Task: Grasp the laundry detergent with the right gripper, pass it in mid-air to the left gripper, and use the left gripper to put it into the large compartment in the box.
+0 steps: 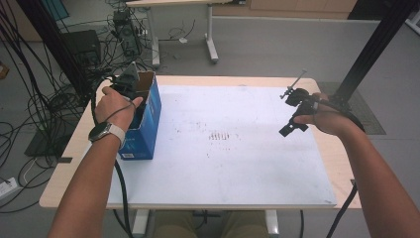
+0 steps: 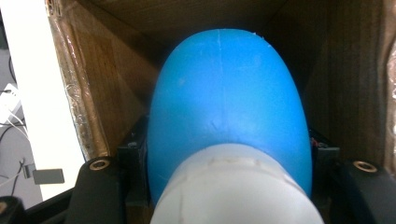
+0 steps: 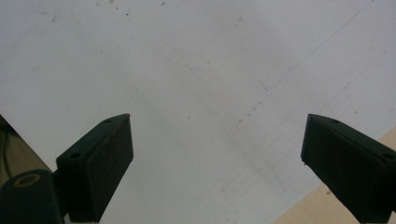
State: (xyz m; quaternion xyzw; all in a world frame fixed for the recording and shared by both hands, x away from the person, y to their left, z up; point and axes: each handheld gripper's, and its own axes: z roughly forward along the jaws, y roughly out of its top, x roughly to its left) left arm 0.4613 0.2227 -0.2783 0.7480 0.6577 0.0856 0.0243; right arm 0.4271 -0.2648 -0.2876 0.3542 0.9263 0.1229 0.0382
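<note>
A blue cardboard box [image 1: 148, 124] with an open top stands at the left of the white sheet [image 1: 223, 163]. My left gripper [image 1: 130, 83] reaches down into it. In the left gripper view, its jaws [image 2: 229, 154] are shut on a blue rounded object with a white end [image 2: 229, 98], which is surrounded by the box's brown inner walls [image 2: 107, 84]. My right gripper [image 1: 291, 111] hovers over the right side of the sheet. It is open, with nothing between its fingers [image 3: 100, 163] but the bare white sheet [image 3: 210, 70].
The wooden table [image 1: 74, 144] carries the white sheet, which has faint dark marks in the middle [image 1: 220, 135]. Cables and equipment lie on the floor at the left [image 1: 44, 99]. Another table's legs [image 1: 210, 44] stand behind, and a black frame post [image 1: 366, 54] rises at the right.
</note>
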